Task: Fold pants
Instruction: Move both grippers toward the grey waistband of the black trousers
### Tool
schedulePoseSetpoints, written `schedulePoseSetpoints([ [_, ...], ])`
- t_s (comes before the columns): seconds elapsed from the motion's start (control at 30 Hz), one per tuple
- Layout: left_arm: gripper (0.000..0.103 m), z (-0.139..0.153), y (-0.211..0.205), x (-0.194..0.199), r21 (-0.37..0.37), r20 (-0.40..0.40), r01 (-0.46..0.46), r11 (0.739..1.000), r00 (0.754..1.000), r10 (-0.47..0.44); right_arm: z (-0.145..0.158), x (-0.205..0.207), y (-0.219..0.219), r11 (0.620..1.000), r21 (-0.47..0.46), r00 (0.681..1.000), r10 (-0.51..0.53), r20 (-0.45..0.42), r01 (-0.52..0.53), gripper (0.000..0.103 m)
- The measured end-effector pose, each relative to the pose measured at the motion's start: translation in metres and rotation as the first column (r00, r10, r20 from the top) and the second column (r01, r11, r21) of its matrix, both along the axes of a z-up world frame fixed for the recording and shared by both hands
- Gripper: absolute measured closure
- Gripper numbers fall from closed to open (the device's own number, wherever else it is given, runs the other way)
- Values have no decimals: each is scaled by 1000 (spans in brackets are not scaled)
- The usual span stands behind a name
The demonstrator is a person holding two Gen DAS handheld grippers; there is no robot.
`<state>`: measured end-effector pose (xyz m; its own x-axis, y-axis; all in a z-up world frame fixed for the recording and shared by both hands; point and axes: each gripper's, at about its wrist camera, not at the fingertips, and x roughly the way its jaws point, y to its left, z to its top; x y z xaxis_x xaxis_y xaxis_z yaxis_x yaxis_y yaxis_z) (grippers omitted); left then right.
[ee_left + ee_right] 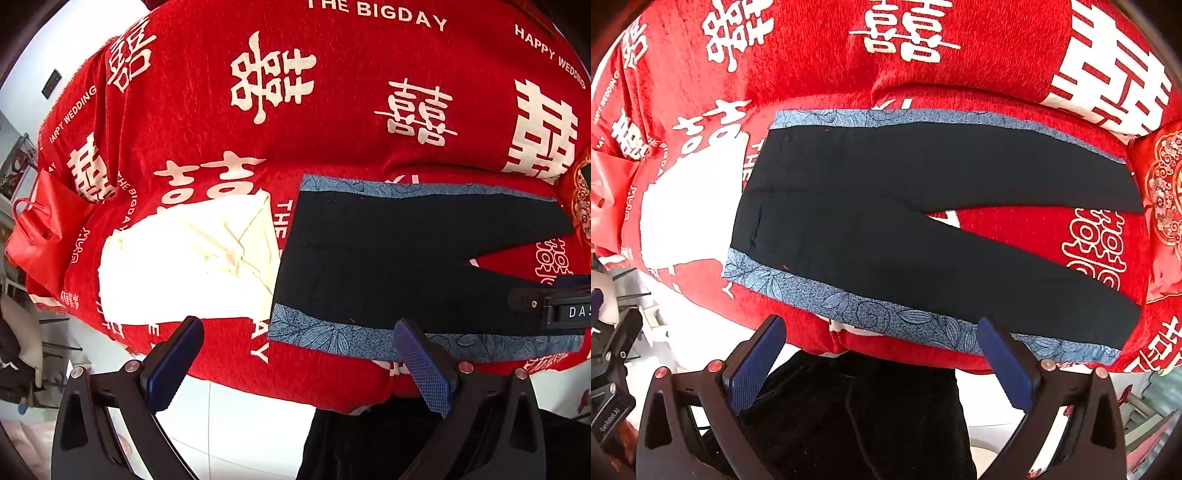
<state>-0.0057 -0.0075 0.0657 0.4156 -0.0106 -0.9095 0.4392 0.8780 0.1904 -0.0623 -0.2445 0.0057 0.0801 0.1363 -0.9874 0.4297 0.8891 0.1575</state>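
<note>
Dark navy pants [388,258] [886,206] with blue leaf-patterned side stripes lie flat on the red printed blanket [295,110] [812,66], waist to the left, legs spread apart toward the right. My left gripper [299,332] hovers open above the near edge by the waist, nothing between its blue fingers [424,365]. My right gripper [881,332] is open too, hanging over the near striped leg edge, empty. In the left wrist view, the right gripper's body [554,302] shows at the right edge.
A folded cream-white garment [184,254] [687,206] lies left of the pants. A red bag [40,225] sits at the blanket's left edge. A red embroidered cushion [1163,206] is at the right. White floor [236,424] lies below the near edge.
</note>
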Motion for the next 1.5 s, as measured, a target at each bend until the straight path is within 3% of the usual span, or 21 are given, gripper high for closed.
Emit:
schedulePoseSetpoints([
  [0.67, 0, 1, -14, 2, 21, 4, -2, 1000, 1000, 2, 0, -5, -17, 999, 43, 1000, -18, 17, 17, 0],
  [0.87, 0, 4, -20, -4, 11, -18, -65, 998, 998, 66, 4, -16, -29, 996, 85, 998, 25, 51, -29, 0],
  [1.03, 0, -1, -24, -16, 12, -68, -131, 991, 989, 132, -1, -36, -42, 991, 122, 998, 51, 28, -54, 0],
  [1.23, 0, -22, -31, -29, 18, -145, -187, 982, 971, 188, -18, -55, -45, 991, 78, 993, 114, -32, -111, 0],
  [1.33, 0, -43, -30, -27, 18, -213, -193, 981, 958, 192, -27, -64, -44, 993, 88, 995, 82, -50, -77, 0],
  [1.5, 0, -78, -31, -14, 46, -241, -122, 991, 962, 129, -47, -71, -34, 998, 58, 999, -7, -48, 10, 0],
])
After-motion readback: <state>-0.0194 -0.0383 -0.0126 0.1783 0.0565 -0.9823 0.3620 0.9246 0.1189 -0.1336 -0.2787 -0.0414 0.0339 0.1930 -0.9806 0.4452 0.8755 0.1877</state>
